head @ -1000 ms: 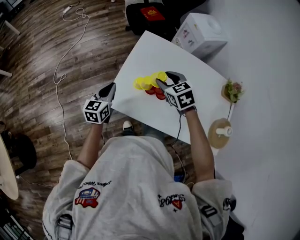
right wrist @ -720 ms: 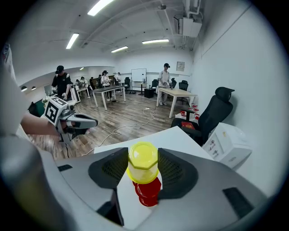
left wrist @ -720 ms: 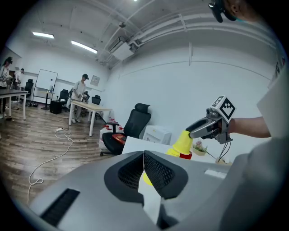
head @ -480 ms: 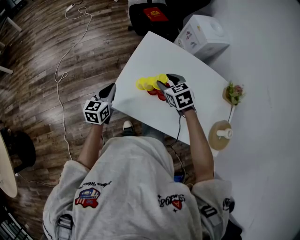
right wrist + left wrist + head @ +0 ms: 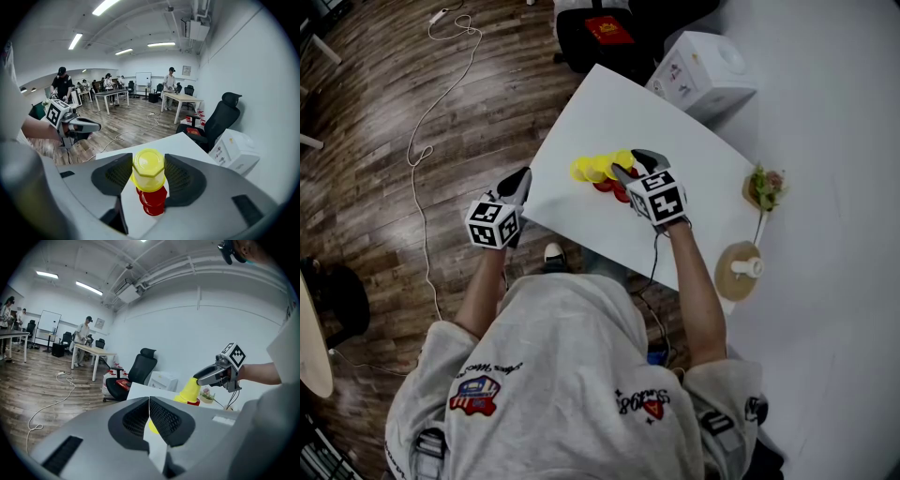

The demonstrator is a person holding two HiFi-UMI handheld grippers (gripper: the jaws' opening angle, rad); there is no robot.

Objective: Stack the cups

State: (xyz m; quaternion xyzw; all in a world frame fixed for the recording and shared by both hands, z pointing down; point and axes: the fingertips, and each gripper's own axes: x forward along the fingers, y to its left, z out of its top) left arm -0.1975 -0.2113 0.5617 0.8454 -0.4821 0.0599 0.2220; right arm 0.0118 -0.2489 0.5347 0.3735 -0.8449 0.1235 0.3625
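Observation:
A yellow cup (image 5: 148, 176), upside down, sits on top of upturned red cups (image 5: 152, 201) on the white table (image 5: 609, 112). My right gripper (image 5: 148, 178) is shut on this yellow cup, one pad on each side. In the head view the right gripper (image 5: 630, 164) is over the cluster, with more yellow cups (image 5: 589, 169) to its left and red cups (image 5: 609, 185) below it. My left gripper (image 5: 520, 183) hangs at the table's left edge, away from the cups. Its jaws (image 5: 149, 413) are shut with nothing between them.
A white box-shaped unit (image 5: 703, 66) and a black chair (image 5: 600, 33) stand beyond the table's far corner. A small plant (image 5: 766, 183) and a round wooden stand (image 5: 741, 267) are at the right. A white cable (image 5: 422, 141) lies on the wooden floor.
The right gripper has shifted only slightly over the cups, still holding the yellow cup. The left gripper has stayed where it was.

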